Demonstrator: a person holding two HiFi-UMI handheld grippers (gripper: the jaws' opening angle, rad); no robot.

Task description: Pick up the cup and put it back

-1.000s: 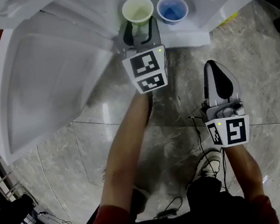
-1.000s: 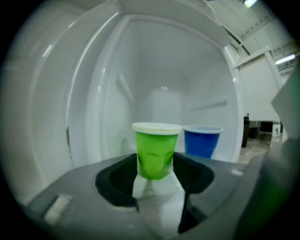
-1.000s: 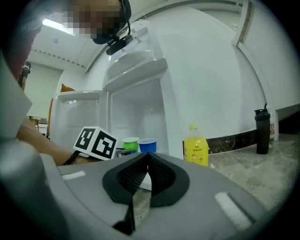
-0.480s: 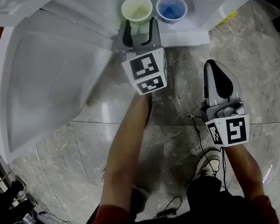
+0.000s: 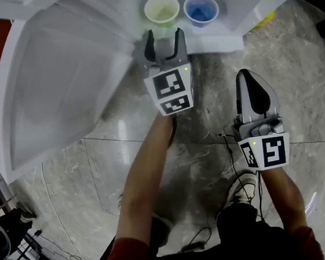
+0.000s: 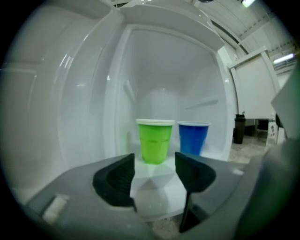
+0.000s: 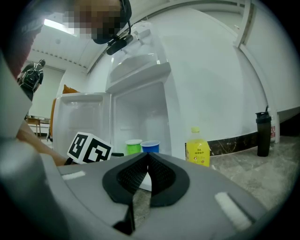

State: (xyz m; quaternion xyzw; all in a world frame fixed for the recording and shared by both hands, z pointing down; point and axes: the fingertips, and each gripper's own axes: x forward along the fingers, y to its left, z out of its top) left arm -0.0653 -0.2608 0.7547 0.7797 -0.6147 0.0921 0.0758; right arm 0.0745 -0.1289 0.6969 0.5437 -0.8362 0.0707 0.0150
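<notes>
A green cup (image 5: 161, 10) stands upright on the white floor of an open fridge, a blue cup (image 5: 200, 9) close on its right. In the left gripper view the green cup (image 6: 155, 140) and blue cup (image 6: 193, 137) stand just beyond the fingertips. My left gripper (image 5: 163, 36) (image 6: 154, 161) is open, its jaws have just been opening, and nothing is between them. The green cup stands free ahead of the gap. My right gripper (image 5: 248, 76) (image 7: 147, 159) hangs shut and empty over the floor at the right.
The fridge door (image 5: 59, 91) stands wide open at the left. A yellow bottle (image 7: 197, 147) stands on the floor right of the fridge, and a dark bottle (image 7: 263, 133) farther right. The marble floor (image 5: 154, 156) lies below, with the person's shoes and cables.
My left gripper has drawn back from the green cup, which was between its fingers and now stands free on the fridge floor. The right gripper has not moved.
</notes>
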